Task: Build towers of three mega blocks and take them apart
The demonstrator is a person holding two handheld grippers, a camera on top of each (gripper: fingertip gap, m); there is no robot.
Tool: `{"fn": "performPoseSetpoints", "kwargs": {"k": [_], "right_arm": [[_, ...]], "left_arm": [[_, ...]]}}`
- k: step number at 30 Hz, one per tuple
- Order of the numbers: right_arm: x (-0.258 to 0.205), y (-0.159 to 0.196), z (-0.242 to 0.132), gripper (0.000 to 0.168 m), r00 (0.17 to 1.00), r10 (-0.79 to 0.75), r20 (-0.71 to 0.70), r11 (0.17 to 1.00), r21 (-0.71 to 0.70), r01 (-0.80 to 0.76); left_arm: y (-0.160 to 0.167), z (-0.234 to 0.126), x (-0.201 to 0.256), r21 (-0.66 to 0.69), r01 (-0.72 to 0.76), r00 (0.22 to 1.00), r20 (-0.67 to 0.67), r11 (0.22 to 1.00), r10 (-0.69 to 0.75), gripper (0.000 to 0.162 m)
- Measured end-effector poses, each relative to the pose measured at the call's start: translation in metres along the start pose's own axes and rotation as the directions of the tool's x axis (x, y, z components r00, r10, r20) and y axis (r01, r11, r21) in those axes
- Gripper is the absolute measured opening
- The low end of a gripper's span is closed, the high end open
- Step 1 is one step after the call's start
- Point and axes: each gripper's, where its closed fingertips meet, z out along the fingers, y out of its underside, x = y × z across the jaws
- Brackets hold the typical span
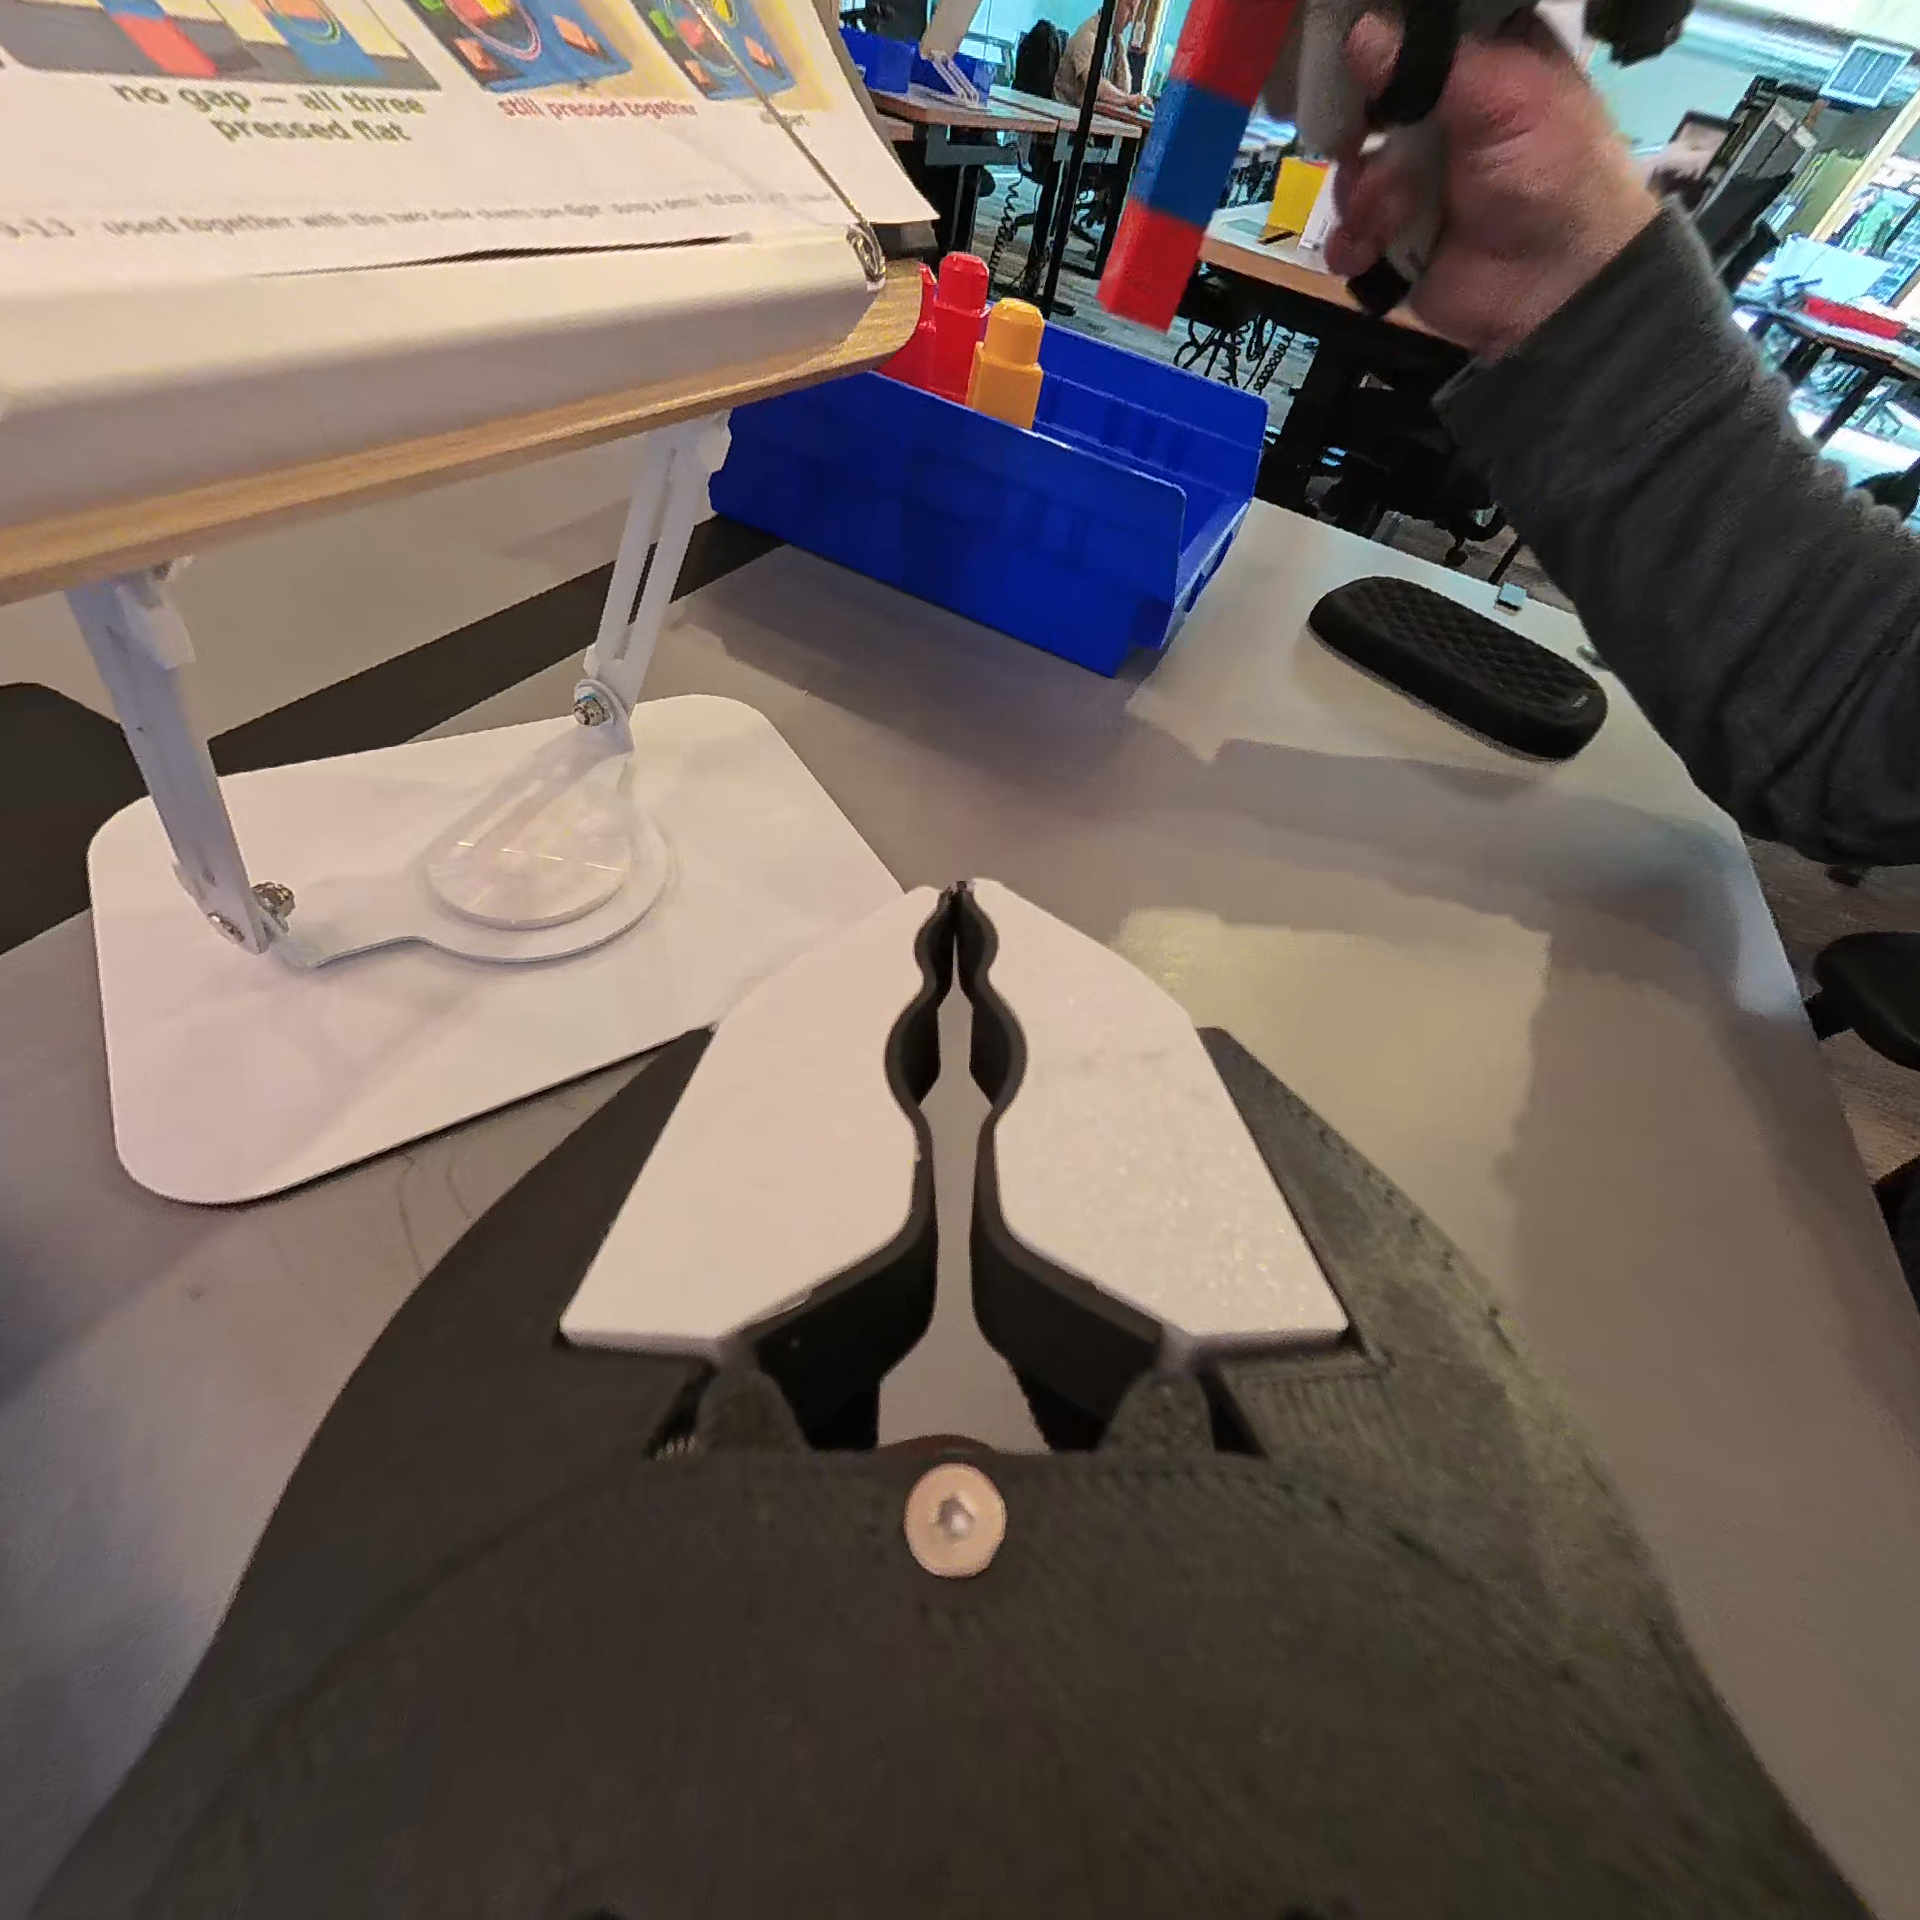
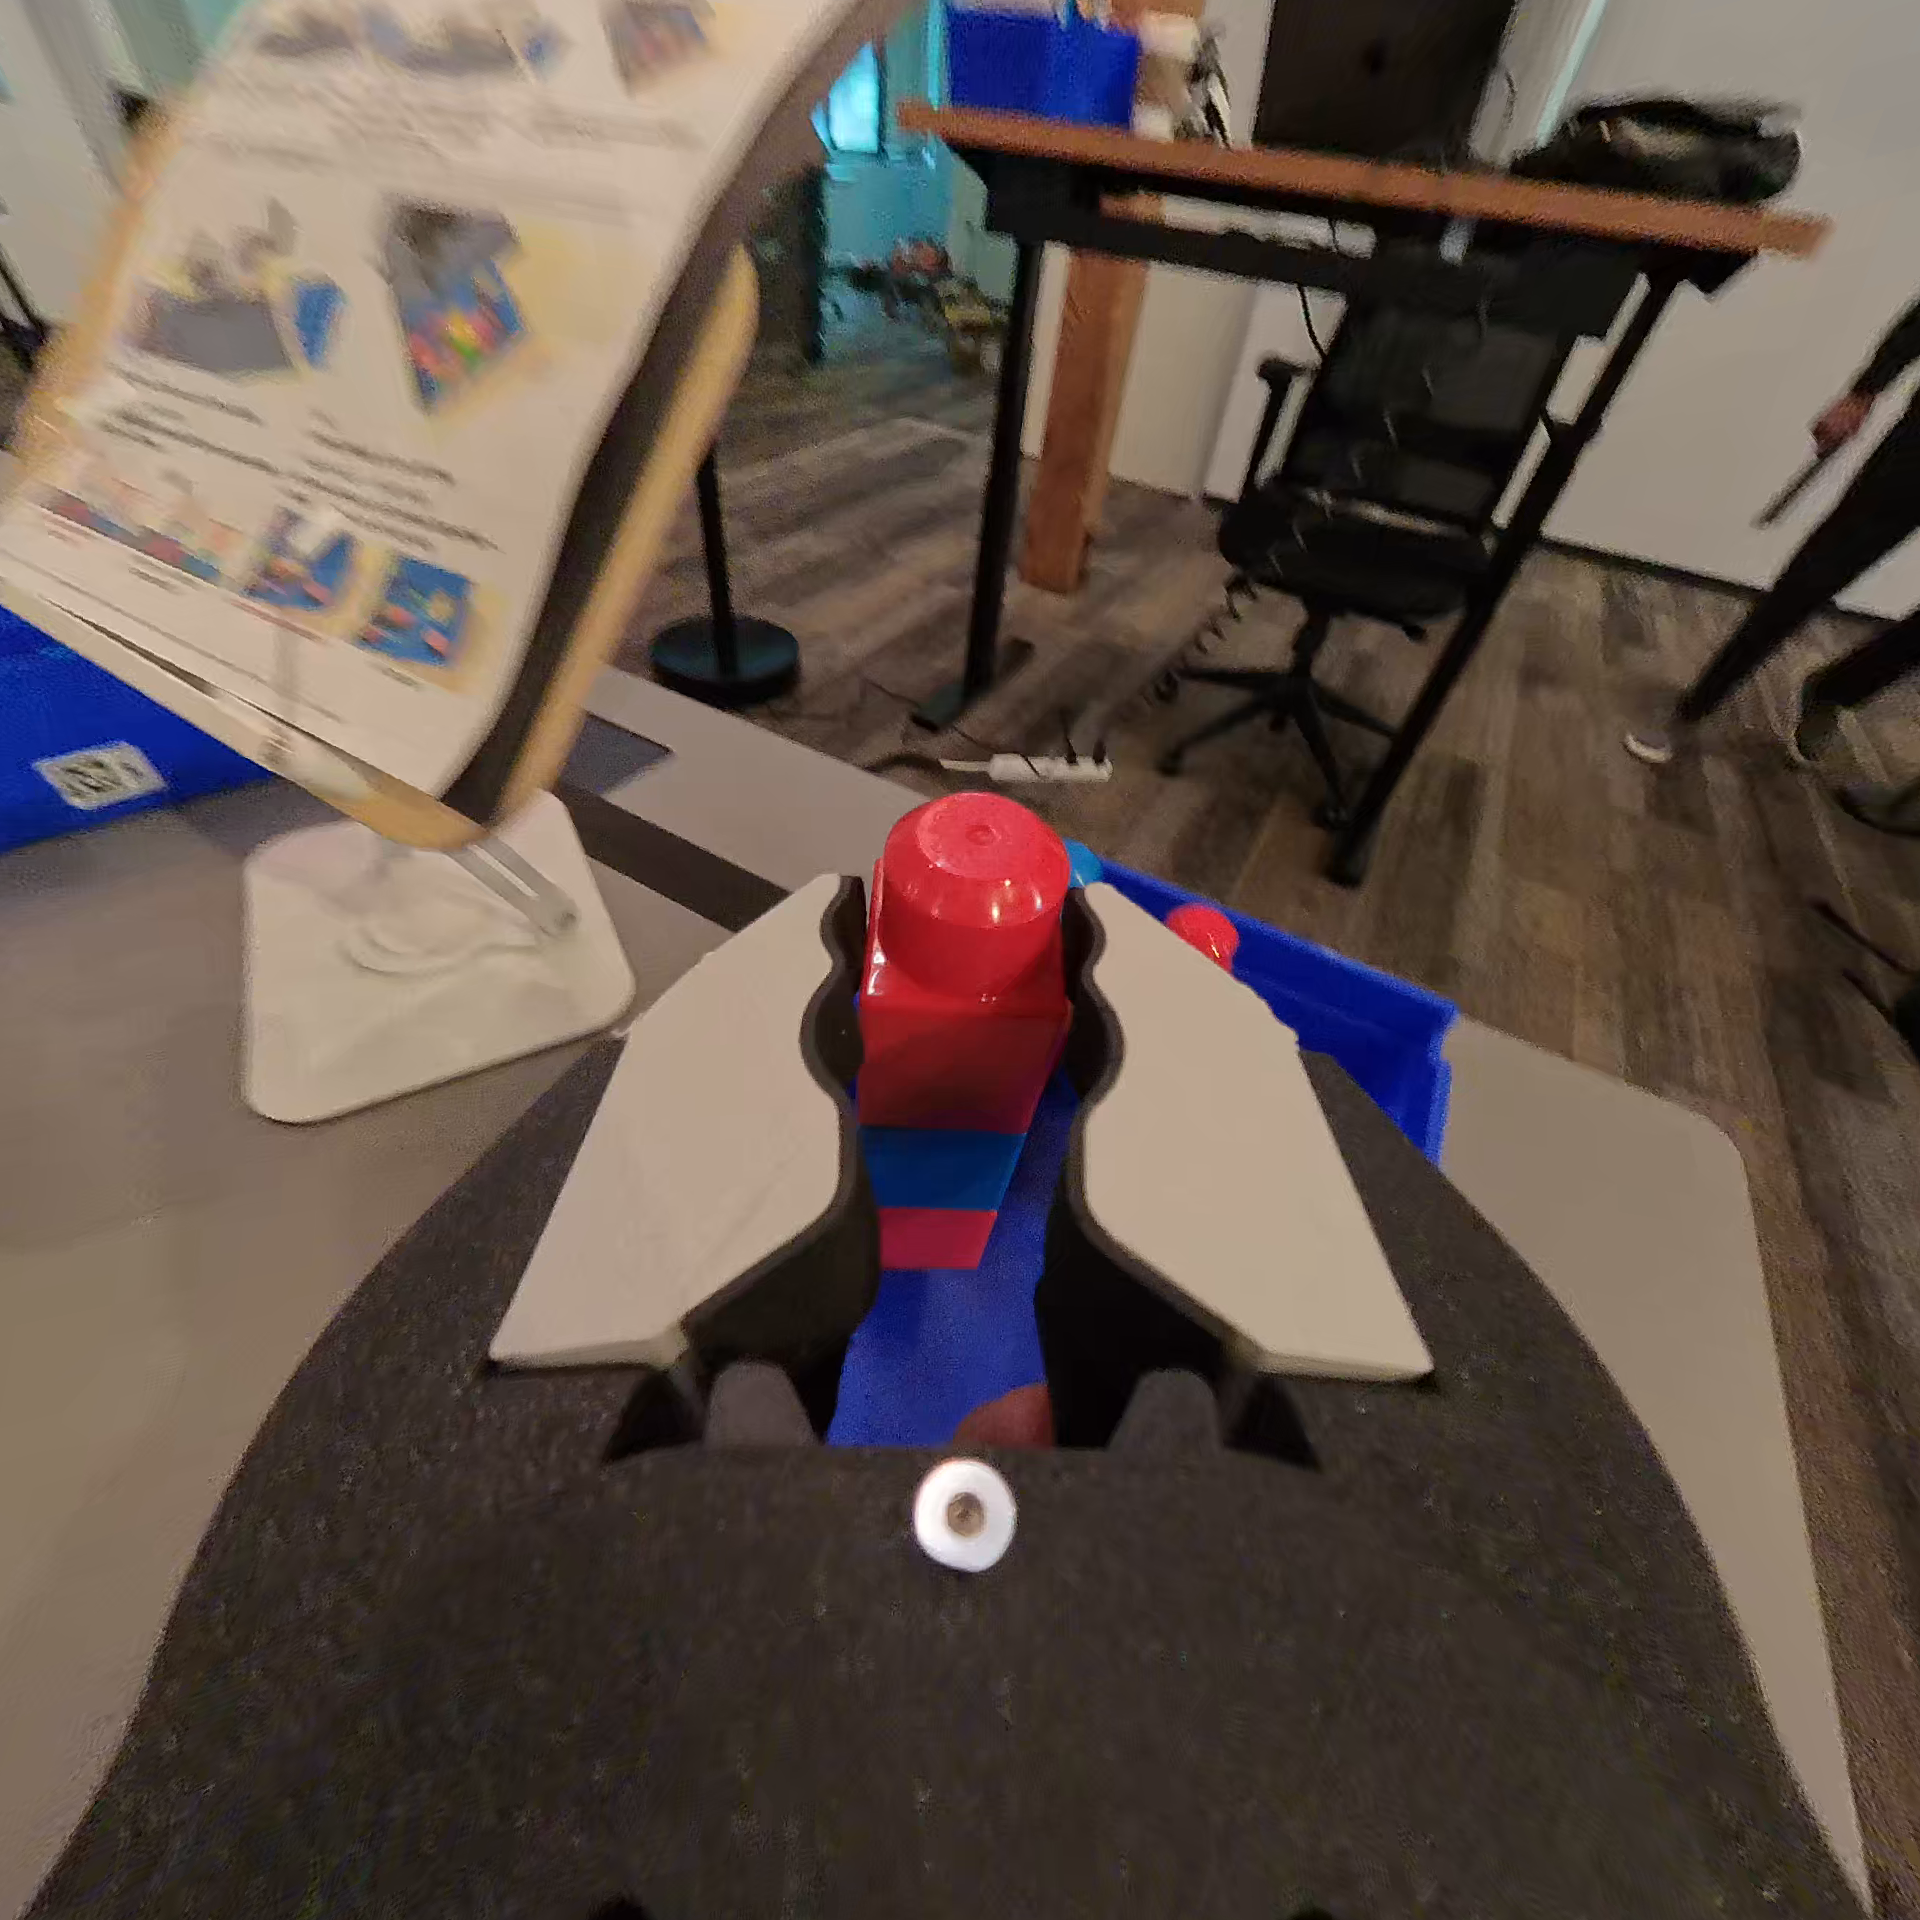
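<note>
My right gripper [image 2: 966, 935] is shut on a tower of three blocks, red on blue on red [image 2: 961, 1039], gripped at the top red block and held in the air above the blue bin [image 2: 1351, 997]. The same tower [image 1: 1184, 156] shows in the left wrist view, hanging high at the top right under the hand. My left gripper [image 1: 956, 904] is shut with nothing between its pads, low over the grey table [image 1: 1299, 1039]. A red block [image 1: 951, 312] and an orange block [image 1: 1010, 364] stand in the blue bin [image 1: 987, 520].
A white stand [image 1: 416, 987] with a tilted instruction board [image 1: 416, 260] is at the left. A black wrist rest [image 1: 1455, 665] lies at the right. The person's sleeve [image 1: 1714, 571] reaches across the right side. Desks and chairs stand beyond the table. The gap from one gripper's tips to the other's is roughly 40 cm.
</note>
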Motion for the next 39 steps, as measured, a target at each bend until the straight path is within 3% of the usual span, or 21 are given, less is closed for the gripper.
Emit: {"fn": "performPoseSetpoints", "kwargs": {"k": [6,17,30,33,39], "right_arm": [[0.039,0.062,0.024,0.036,0.993,0.063,-0.105,0.994,-0.078,-0.071],[0.053,0.116,0.057,0.036,0.987,0.106,-0.118,0.979,-0.163,-0.125],[0.044,0.131,0.069,0.036,0.99,0.104,-0.093,0.969,-0.216,-0.122],[0.043,0.134,0.069,0.049,0.991,0.083,-0.102,0.964,-0.246,-0.106],[0.039,0.122,0.059,0.052,0.994,0.042,-0.103,0.97,-0.235,-0.066]], "left_arm": [[-0.001,0.007,-0.003,0.003,0.009,1.0,0.008,1.0,-0.009,0.0],[0.009,0.012,-0.008,-0.018,0.026,1.0,0.012,0.999,-0.026,0.0],[0.011,0.012,-0.011,-0.018,0.034,0.999,0.013,0.999,-0.033,0.0],[0.012,0.013,-0.011,-0.021,0.035,0.999,0.011,0.999,-0.035,0.0],[0.012,0.012,-0.012,-0.017,0.037,0.999,0.012,0.999,-0.036,0.002]]}}
